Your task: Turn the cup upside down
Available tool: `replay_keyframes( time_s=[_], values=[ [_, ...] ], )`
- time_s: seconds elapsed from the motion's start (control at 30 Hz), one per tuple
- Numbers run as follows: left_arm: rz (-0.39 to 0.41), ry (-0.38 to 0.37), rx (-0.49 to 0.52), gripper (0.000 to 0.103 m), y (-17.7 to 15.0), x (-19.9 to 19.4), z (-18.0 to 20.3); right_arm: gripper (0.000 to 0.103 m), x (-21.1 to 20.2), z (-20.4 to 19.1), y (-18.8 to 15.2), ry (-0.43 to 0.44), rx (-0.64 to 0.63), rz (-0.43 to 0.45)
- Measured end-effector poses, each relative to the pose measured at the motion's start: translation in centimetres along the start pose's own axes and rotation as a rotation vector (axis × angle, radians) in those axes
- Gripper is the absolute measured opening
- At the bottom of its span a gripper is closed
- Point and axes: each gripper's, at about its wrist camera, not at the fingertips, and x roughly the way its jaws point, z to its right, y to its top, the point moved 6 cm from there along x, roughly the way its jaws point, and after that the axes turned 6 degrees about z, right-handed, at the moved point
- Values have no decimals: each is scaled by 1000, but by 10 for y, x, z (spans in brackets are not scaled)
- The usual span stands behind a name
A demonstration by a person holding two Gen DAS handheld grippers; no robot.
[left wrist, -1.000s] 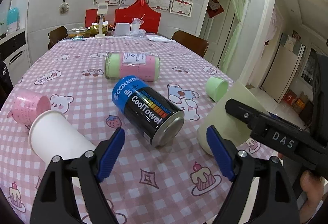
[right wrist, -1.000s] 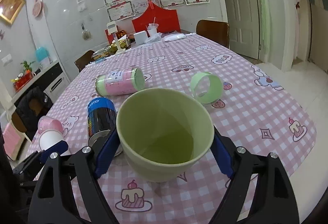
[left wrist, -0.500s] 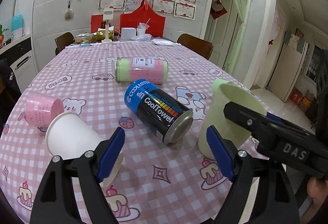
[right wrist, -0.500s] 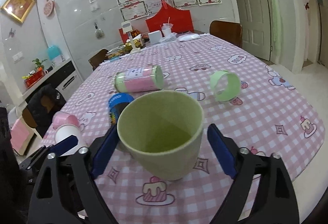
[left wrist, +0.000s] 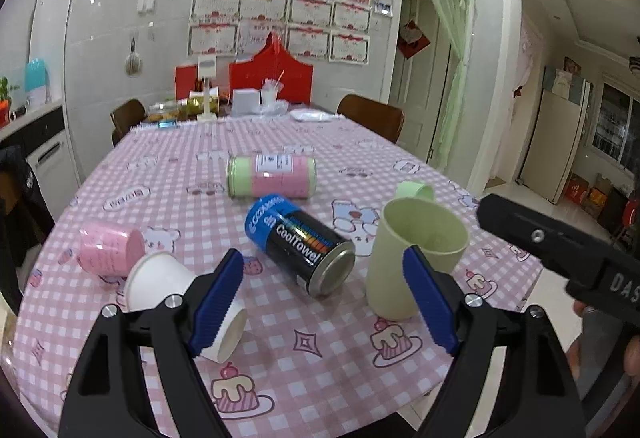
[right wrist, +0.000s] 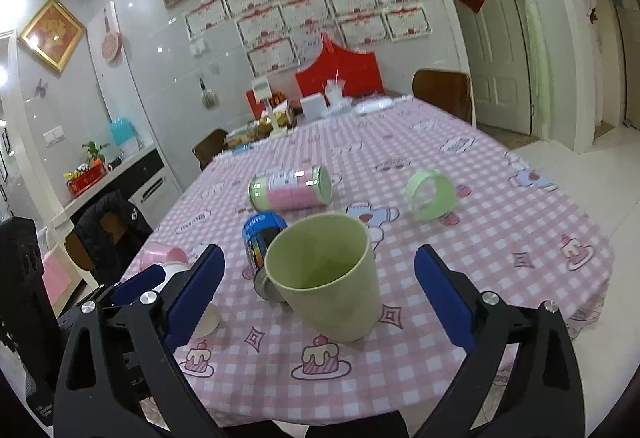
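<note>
One large green cup (right wrist: 326, 274) stands mouth-up near the table's (right wrist: 460, 302) near edge, between the wide-spread fingers of the right gripper (right wrist: 318, 288), untouched. The left gripper (left wrist: 324, 298) gapes wide too. Two cans, three smaller cups lie tipped.

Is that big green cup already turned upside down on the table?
No, the green cup stands on the tablecloth with its open mouth facing up, and its inside is visible.
</note>
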Motion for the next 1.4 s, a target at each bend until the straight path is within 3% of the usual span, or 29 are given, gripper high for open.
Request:
replay_keyframes(
  time_s=[0.2, 0.27, 0.6, 0.9, 1.4],
  values=[
    [81, 6, 32, 83, 12, -25, 11, 95, -36, -3, 11, -70, -89, 127],
    [110, 12, 48, 92, 16, -34, 14, 95, -43, -5, 11, -76, -110, 153],
    [228, 68, 90, 93, 29, -66, 18, 95, -69, -17, 9, -113, -205, 303],
    [291, 96, 69, 93, 34, -78, 9, 95, -65, -21, 0, -137, -268, 334],
    [323, 112, 61, 93, 33, -79, 5, 95, -66, -21, -3, -150, -277, 357]
  ],
)
